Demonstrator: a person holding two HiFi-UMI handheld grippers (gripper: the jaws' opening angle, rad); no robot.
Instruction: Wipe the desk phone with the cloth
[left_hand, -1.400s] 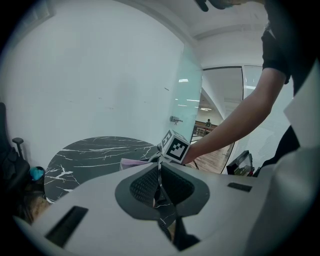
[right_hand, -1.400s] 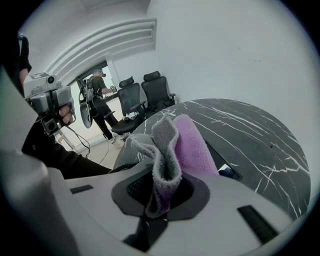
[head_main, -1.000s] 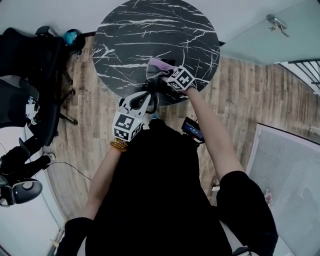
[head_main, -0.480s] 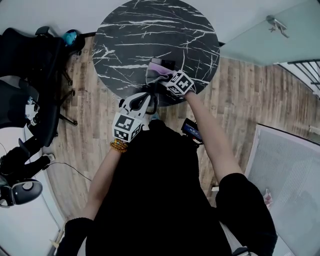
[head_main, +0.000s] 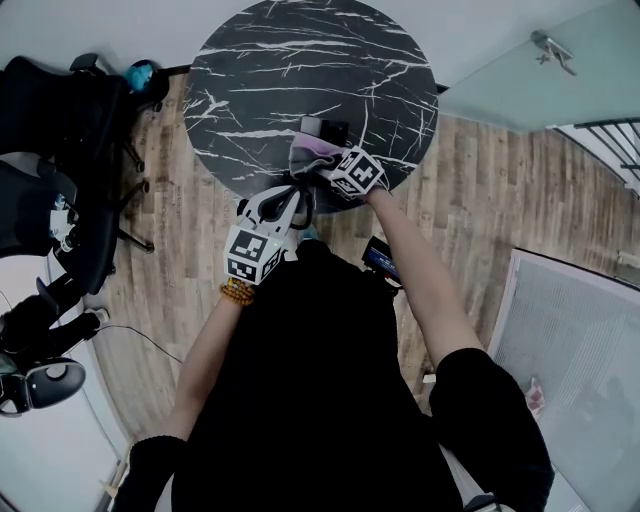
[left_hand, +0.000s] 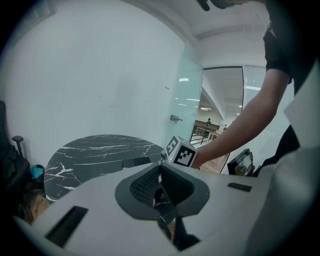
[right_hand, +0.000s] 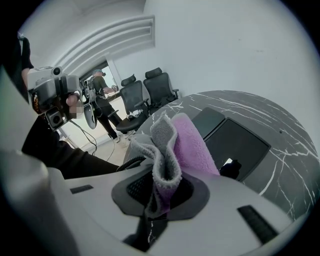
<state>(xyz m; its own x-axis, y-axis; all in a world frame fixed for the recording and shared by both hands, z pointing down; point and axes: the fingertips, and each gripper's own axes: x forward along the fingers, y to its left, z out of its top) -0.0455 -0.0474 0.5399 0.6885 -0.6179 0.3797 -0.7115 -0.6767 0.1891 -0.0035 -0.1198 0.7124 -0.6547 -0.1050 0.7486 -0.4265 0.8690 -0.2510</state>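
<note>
A dark desk phone (head_main: 326, 128) sits near the front edge of the round black marble table (head_main: 260, 70). In the right gripper view its dark panel (right_hand: 235, 145) lies ahead, with the grey handset and coiled cord (right_hand: 121, 161) to the left. My right gripper (head_main: 332, 166) (right_hand: 160, 192) is shut on a folded purple and grey cloth (head_main: 311, 153) (right_hand: 175, 145), which rests on the near part of the phone. My left gripper (head_main: 296, 192) (left_hand: 159, 182) hangs at the table's front edge, just left of the phone, shut with nothing between its pads.
Black office chairs (head_main: 55, 120) stand left of the table on the wooden floor (head_main: 480, 190). A glass door (head_main: 545, 70) is at the right. A small screen device (head_main: 384, 258) hangs at the person's waist. A person (right_hand: 100, 100) stands by far chairs.
My right gripper has drawn the cloth slightly toward the near edge of the phone, baring more of its dark far end. The left gripper has stayed put.
</note>
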